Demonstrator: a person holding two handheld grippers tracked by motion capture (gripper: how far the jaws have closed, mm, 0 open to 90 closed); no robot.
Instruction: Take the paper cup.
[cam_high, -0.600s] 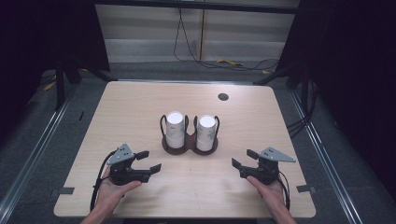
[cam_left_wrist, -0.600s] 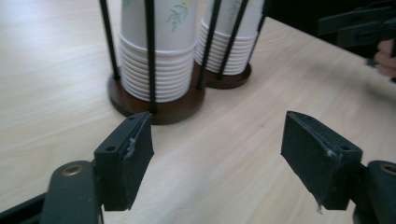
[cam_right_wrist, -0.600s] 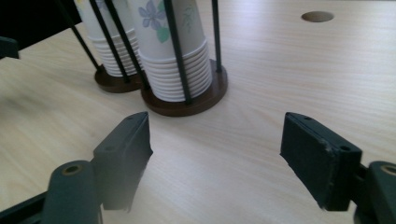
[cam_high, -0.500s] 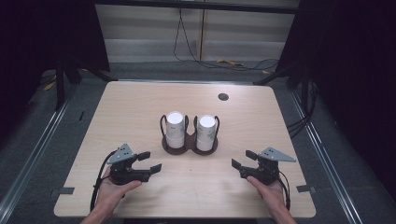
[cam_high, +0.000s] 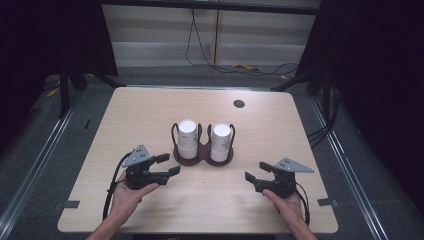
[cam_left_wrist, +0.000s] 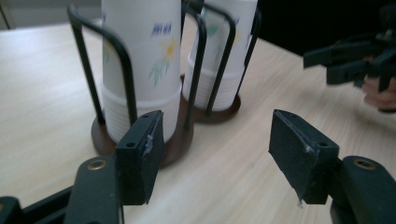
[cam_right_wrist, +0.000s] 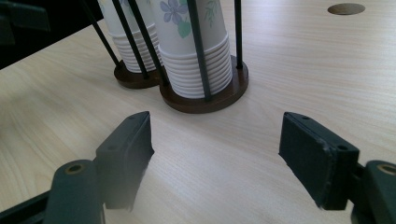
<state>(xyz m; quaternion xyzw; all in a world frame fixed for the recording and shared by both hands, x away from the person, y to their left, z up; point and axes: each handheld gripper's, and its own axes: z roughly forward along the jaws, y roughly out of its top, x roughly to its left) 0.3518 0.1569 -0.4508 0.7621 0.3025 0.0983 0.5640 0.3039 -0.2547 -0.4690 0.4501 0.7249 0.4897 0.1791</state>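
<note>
Left gripper (cam_high: 167, 165) held low over the tabletop (cam_high: 300, 130), jaws apart and empty, just beside the cup rack (cam_high: 202, 156). Rack mid-tabletop, two cup stacks (cam_high: 187, 139) upright inside. Right gripper (cam_high: 257, 172) farther off, jaws likewise apart, empty.

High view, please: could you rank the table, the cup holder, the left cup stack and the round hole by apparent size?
1. Table
2. Cup holder
3. Left cup stack; the right cup stack looks much alike
4. Round hole
</note>
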